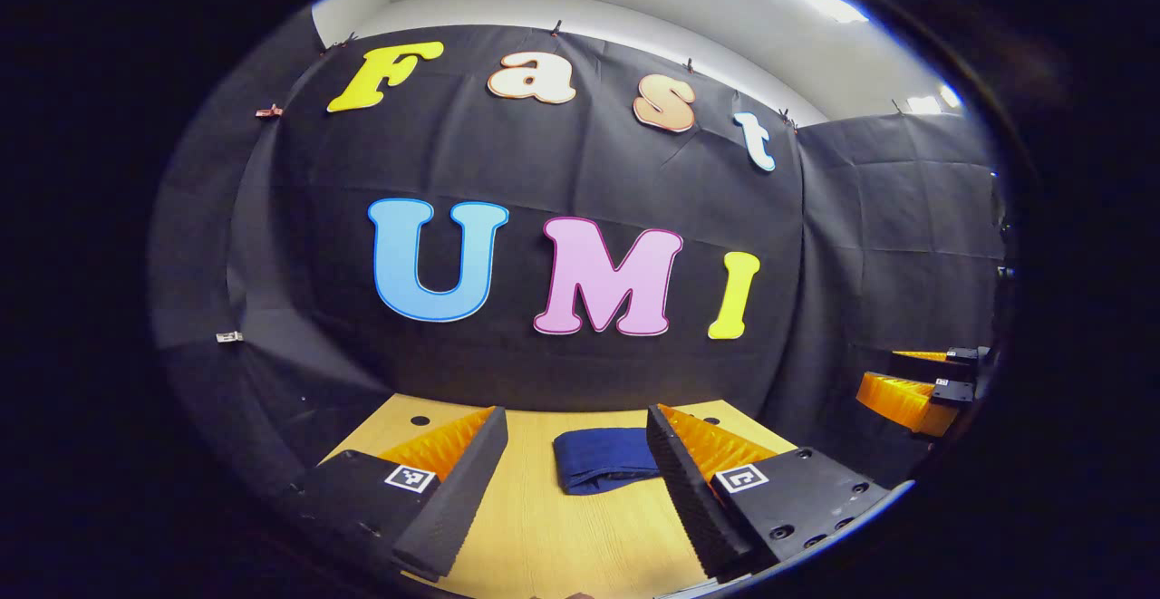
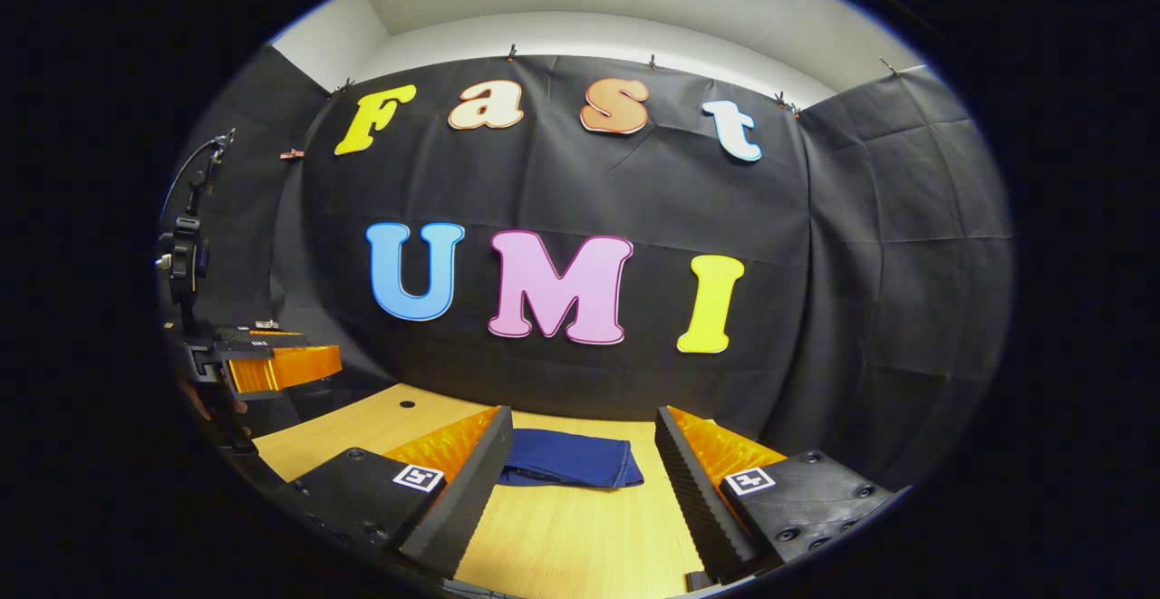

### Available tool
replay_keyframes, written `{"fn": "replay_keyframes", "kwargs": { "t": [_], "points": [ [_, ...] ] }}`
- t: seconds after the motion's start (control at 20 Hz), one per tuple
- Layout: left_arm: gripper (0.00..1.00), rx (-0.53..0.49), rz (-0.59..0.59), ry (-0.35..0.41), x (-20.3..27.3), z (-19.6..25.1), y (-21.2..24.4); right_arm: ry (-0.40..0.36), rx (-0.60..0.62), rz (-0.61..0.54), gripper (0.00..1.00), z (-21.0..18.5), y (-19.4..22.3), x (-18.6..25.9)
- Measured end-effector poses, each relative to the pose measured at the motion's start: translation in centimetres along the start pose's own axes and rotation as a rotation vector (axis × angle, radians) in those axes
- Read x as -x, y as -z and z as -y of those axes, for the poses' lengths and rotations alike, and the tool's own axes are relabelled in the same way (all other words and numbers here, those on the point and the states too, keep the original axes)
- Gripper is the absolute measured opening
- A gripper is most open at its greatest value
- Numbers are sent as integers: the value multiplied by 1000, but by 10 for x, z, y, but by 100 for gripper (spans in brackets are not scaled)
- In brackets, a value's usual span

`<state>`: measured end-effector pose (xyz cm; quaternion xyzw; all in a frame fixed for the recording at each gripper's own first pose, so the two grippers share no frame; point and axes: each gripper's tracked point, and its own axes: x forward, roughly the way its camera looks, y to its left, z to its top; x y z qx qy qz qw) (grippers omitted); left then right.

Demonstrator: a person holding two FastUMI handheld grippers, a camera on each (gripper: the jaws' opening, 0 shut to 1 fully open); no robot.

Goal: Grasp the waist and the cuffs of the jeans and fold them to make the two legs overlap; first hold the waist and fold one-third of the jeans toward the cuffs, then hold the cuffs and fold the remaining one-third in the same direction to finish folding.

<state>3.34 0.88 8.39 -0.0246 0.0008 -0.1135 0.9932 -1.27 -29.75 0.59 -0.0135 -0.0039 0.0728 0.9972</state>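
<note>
Both grippers hang over the wooden table (image 1: 544, 526), left gripper (image 1: 566, 477) and right gripper (image 2: 580, 481) with jaws wide apart, gripping nothing. Jeans (image 2: 569, 460) lie ahead, mid-table, apart from the fingers, already a compact folded bundle, long axis running crosswise. Folding looks finished; next, likely just pull away.

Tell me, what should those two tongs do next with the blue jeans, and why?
Probably nothing more than drawing back: the jeans already lie as a compact folded bundle on the wooden table. Both the left tongs and the right tongs stand open, apart from the cloth, holding nothing, so the folding looks finished.
</note>
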Motion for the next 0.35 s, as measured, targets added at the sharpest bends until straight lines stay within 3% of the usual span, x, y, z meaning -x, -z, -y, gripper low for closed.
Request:
{"fn": "replay_keyframes", "kwargs": {
  "t": [0.35],
  "points": [
    [96, -19, -6, -26, 18, -5, 1, 0, -38, 25, 96, -4, -7, 5]
  ]
}}
